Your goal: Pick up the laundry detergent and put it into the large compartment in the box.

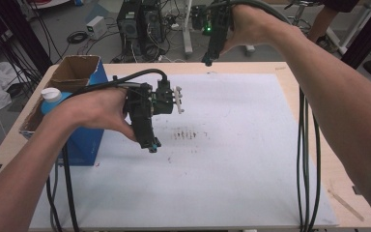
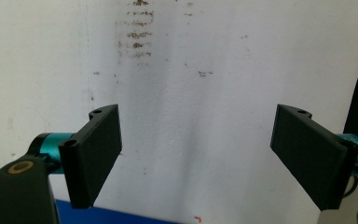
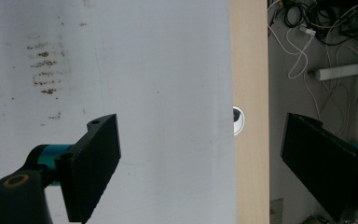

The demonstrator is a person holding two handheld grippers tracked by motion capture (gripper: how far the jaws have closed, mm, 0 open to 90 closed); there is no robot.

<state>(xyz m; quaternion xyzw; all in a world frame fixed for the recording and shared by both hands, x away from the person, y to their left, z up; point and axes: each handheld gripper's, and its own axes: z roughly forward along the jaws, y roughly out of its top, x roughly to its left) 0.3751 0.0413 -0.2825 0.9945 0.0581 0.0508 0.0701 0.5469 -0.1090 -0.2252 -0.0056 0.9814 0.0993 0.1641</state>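
Blue box (image 1: 84, 140) beside left gripper (image 1: 152, 145), fingers apart, right gripper (image 1: 206, 61) raised, fingers apart, empty.

The left gripper (image 2: 198, 156) hung with its jaws spread wide and empty above a white sheet (image 2: 205, 56) marked with brown stains (image 2: 135, 28).
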